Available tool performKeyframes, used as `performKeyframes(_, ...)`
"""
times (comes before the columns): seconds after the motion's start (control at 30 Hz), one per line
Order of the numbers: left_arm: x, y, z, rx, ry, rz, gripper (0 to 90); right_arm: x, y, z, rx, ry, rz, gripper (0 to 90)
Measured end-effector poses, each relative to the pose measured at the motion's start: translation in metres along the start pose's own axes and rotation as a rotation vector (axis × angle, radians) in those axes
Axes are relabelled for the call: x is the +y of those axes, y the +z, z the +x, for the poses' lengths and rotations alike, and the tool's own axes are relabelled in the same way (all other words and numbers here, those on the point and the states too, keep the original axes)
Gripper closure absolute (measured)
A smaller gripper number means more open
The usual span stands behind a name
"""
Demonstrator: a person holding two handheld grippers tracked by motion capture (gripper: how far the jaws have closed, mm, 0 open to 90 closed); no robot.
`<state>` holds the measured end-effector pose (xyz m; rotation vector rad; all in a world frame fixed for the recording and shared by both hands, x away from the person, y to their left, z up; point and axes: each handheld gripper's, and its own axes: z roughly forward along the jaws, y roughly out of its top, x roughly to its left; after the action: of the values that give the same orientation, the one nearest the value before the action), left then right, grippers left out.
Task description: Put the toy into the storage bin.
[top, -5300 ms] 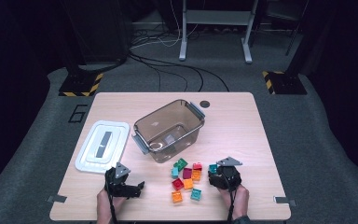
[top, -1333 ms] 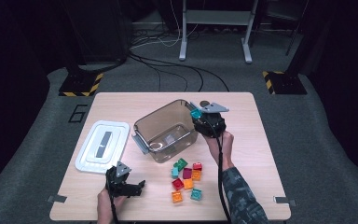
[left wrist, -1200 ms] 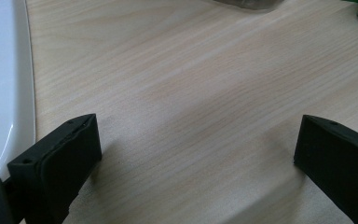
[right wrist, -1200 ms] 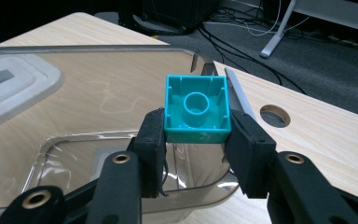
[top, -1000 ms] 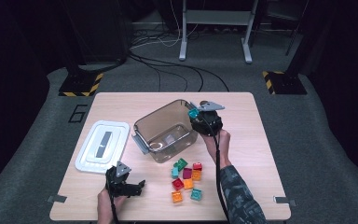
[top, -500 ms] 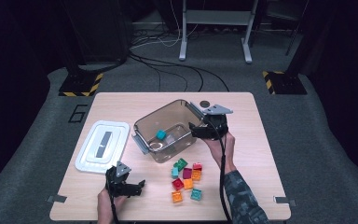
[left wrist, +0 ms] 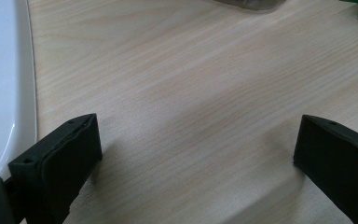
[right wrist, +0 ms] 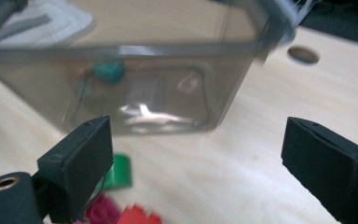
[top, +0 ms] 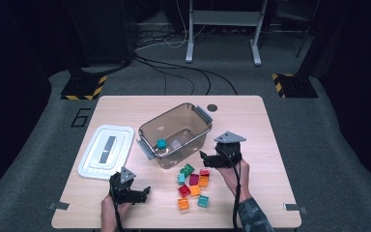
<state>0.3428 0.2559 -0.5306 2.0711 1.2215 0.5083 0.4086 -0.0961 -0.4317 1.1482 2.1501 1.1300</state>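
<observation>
A clear brown bin [top: 193,126] stands mid-table with one teal block [top: 161,143] lying inside it. In the right gripper view the bin [right wrist: 144,88] and that teal block [right wrist: 108,71] sit just ahead of the jaws. My right gripper [top: 206,158] hovers low by the bin's near right corner; its jaws have just been opening and now stand open with nothing between them [right wrist: 200,163]. Several coloured blocks [top: 193,186] lie on the table below it. My left gripper [top: 144,192] rests open near the front edge, over bare wood [left wrist: 196,158].
A white lid [top: 106,151] lies left of the bin, and its edge [left wrist: 0,93] is beside my left jaw. A green block [right wrist: 119,171] lies nearest the bin, by my right gripper's left jaw. A round hole [top: 212,108] sits in the tabletop behind the bin.
The right gripper held the teal block over the bin's far right rim and let it go; the block now lies in the bin. That gripper came back toward the person and lower. The left stayed put.
</observation>
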Motion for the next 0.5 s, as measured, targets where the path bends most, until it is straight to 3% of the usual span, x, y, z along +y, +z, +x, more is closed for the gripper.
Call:
performKeyframes(0.3, 0.000, 0.000, 0.000, 0.000, 0.000, 0.000, 0.4, -0.040, 0.012, 0.010, 0.031, 0.053, 0.071, 8.8)
performKeyframes(0.5, 0.000, 0.000, 0.000, 0.000, 0.000, 0.000, 0.4, -0.055, 0.023, 0.017, 0.040, 0.071, 0.116, 9.7)
